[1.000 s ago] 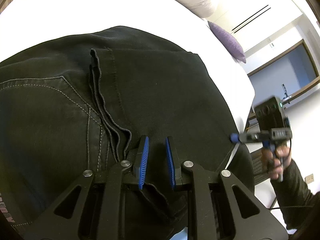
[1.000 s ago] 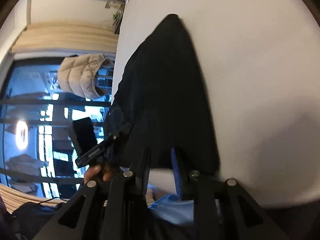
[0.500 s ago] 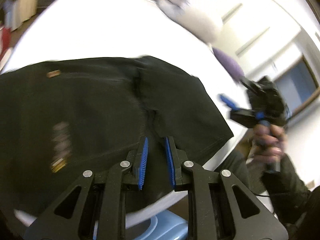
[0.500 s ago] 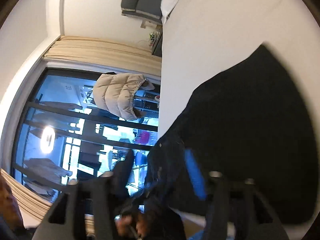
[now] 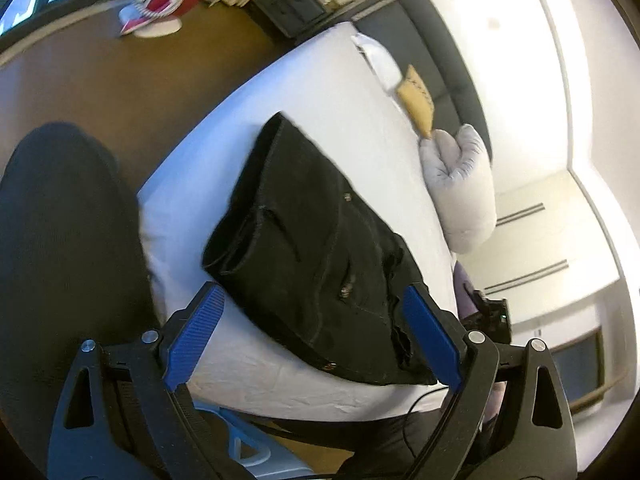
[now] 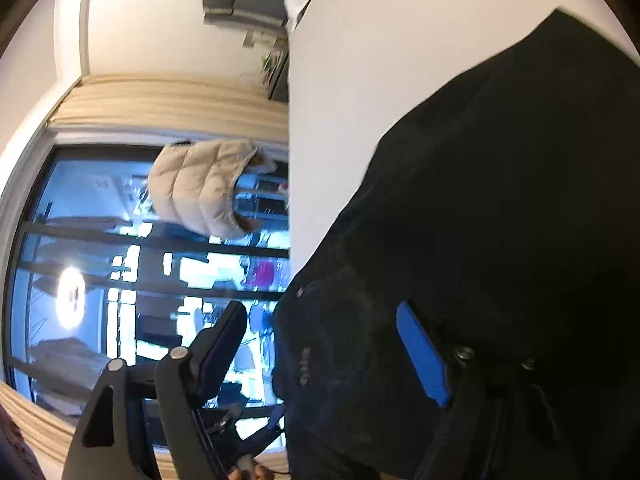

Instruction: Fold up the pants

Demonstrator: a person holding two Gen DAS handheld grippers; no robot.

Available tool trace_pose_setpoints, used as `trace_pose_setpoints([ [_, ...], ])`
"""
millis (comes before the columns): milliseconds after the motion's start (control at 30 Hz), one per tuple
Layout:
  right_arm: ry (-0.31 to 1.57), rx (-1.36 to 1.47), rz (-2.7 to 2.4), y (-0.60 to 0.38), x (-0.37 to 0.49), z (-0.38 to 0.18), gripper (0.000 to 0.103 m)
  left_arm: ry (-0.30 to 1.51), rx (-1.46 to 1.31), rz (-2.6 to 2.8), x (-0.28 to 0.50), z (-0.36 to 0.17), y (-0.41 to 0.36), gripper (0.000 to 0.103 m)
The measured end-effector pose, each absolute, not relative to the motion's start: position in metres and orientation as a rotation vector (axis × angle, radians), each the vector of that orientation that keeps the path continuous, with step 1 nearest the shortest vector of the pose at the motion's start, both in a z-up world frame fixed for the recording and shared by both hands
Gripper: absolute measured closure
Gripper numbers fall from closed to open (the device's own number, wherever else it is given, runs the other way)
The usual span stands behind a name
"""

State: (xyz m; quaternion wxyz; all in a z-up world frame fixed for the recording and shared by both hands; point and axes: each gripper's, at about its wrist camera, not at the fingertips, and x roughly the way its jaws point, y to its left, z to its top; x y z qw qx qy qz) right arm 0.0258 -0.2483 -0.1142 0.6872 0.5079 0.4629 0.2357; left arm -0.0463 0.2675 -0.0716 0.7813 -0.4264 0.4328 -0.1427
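Observation:
The black pants (image 5: 320, 256) lie folded into a compact stack on the white bed (image 5: 312, 92), near its front edge. My left gripper (image 5: 316, 332) is open wide and empty, held above and in front of the stack. In the right wrist view the pants (image 6: 500, 208) fill the right side. My right gripper (image 6: 324, 348) is open wide and empty, close over the pants' edge. The right gripper's body shows in the left wrist view (image 5: 490, 316) past the stack's right end.
A grey pillow (image 5: 460, 188), a white pillow (image 5: 378, 60) and a tan cushion (image 5: 418, 104) lie at the far side of the bed. A dark headboard (image 5: 436, 44) stands behind. Brown floor (image 5: 120, 80) lies left. A beige puffer jacket (image 6: 204, 188) hangs by the window.
Both grippers have opened wide and let go of the pants. My left gripper has pulled back and up, so the whole folded stack now shows.

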Motion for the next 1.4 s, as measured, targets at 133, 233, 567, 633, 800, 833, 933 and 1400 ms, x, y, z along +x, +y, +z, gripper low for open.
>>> trace_pose_setpoints([
  [133,1.185,1.072,0.448,-0.235,0.033,-0.147,0.029,0.961,-1.0,-0.308,-0.043,-0.089,0.27,0.012],
  [233,1.157,1.092,0.446,-0.242,0.032,-0.145,0.027,0.961,-1.043,-0.319,-0.034,-0.097,0.273,0.012],
  [567,1.12,1.18,0.526,-0.233,0.035,-0.138,0.02,0.901,-1.281,-0.324,-0.022,-0.139,0.283,0.012],
  [633,1.123,1.18,0.532,-0.236,0.029,-0.138,0.02,0.898,-1.297,-0.325,-0.021,-0.14,0.282,0.012],
  [800,1.116,1.167,0.567,-0.229,0.037,-0.126,0.02,0.888,-1.345,-0.335,-0.018,-0.145,0.285,0.023],
  [833,1.115,1.164,0.571,-0.227,0.039,-0.124,0.02,0.89,-1.346,-0.332,-0.018,-0.146,0.286,0.039],
  [933,1.128,1.129,0.582,-0.222,0.046,-0.117,0.02,0.905,-1.334,-0.324,-0.025,-0.151,0.291,0.066],
  [1400,1.285,1.081,0.518,-0.201,0.076,-0.158,0.024,0.867,-1.124,-0.363,-0.019,-0.099,0.274,0.087],
])
